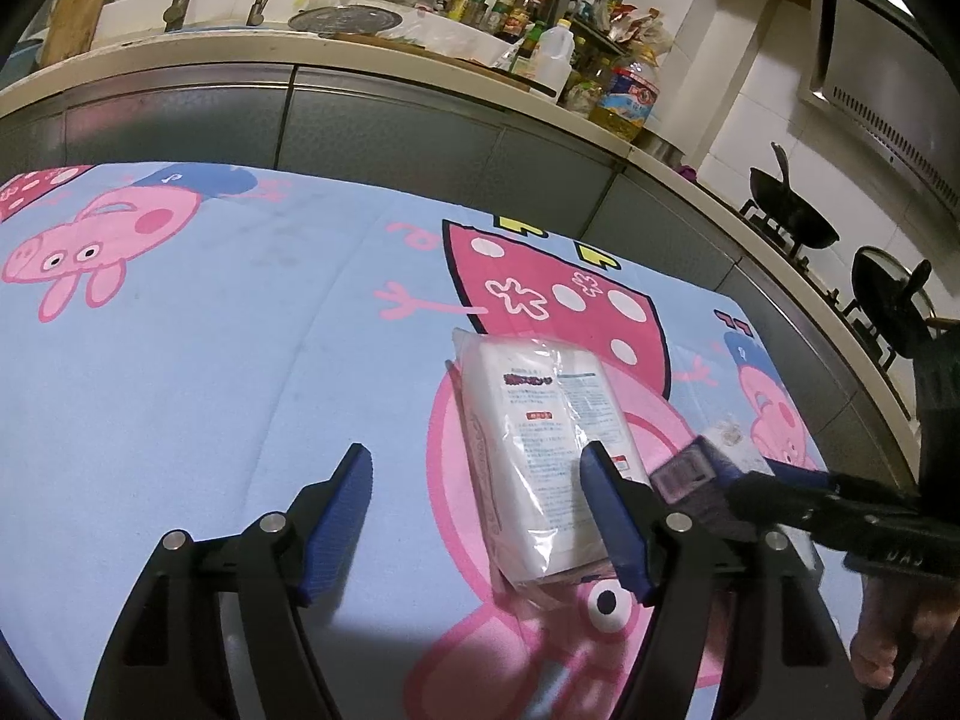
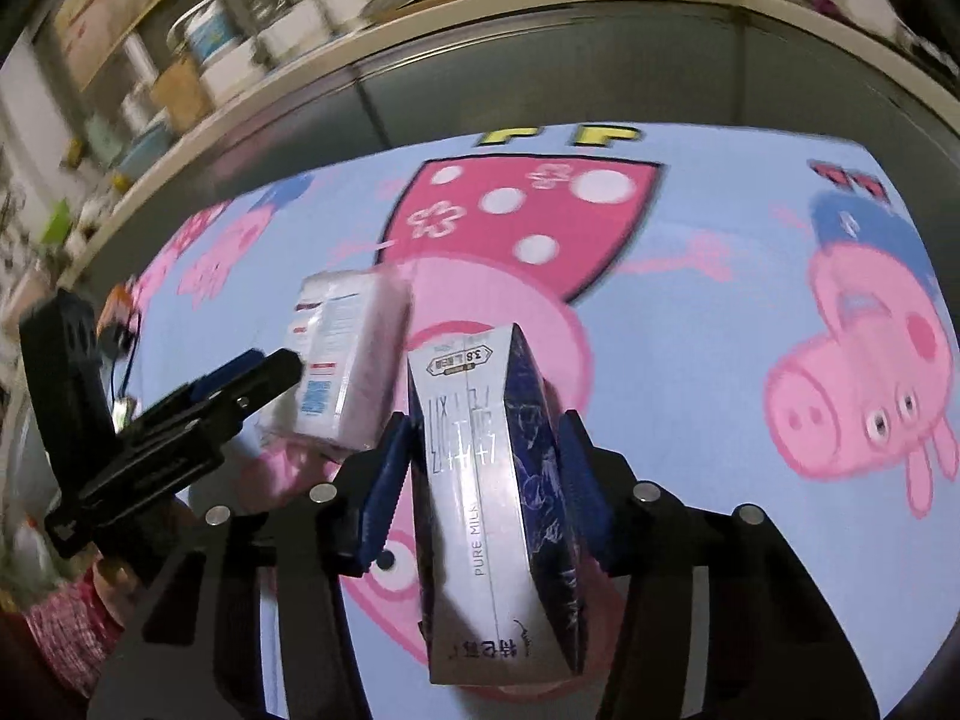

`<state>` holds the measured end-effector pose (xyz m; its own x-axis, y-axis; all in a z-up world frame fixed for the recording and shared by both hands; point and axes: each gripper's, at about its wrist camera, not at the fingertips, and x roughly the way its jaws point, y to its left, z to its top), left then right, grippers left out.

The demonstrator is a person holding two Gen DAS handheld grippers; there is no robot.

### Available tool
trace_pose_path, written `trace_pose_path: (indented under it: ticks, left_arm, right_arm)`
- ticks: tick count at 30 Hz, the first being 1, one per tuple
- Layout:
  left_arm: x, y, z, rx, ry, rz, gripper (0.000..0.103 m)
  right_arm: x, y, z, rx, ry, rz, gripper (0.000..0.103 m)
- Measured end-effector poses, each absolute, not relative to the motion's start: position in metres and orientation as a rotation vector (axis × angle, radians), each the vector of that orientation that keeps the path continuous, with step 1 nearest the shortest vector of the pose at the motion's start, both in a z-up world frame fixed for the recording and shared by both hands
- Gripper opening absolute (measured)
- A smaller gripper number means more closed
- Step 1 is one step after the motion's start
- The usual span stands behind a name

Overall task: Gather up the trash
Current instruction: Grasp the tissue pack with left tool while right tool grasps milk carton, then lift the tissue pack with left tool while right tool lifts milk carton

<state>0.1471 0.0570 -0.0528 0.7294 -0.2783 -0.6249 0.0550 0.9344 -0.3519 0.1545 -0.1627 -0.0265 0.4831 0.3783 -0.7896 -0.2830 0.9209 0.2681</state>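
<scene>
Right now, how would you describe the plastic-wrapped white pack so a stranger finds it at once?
Look at the blue cartoon-pig cloth. Near its middle, on the big pink pig, the plastic-wrapped white pack lies flat. Unlike the milk carton in the right hand-held gripper, nothing grips it.

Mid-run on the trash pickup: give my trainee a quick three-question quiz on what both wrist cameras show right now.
1. True or false: the right gripper is shut on the milk carton.
2. Multiple choice: the plastic-wrapped white pack is A) lying on the cartoon-pig cloth, B) held in the left gripper, C) on the kitchen counter.
3. Fill in: the left gripper's jaws stand ____.

Key:
1. True; both blue pads press the carton's sides.
2. A; the pack lies on the cloth beside the left gripper's right finger, not between the jaws.
3. Open, with only cloth between them.
</scene>
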Motion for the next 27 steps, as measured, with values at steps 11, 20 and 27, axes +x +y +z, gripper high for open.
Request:
trace_pose_path:
  ticks: [11,20,27]
  left_arm:
    - [0.161,0.016,-0.036,-0.164,0.760,-0.235,0.081]
    - [0.184,-0.005,-0.050,-0.037,0.864,-0.155,0.071]
    - [0.165,-0.013,-0.049,0.010,0.833,-0.202,0.061]
  right_arm:
    - [0.112,-0.190,-0.034,0.228,0.939,0.334,0.064]
    - [0.075,-0.186,-0.044,0.120,0.865,0.292,0.072]
    - [0.064,-0.180,-0.058,0.090,0.834,0.268,0.053]
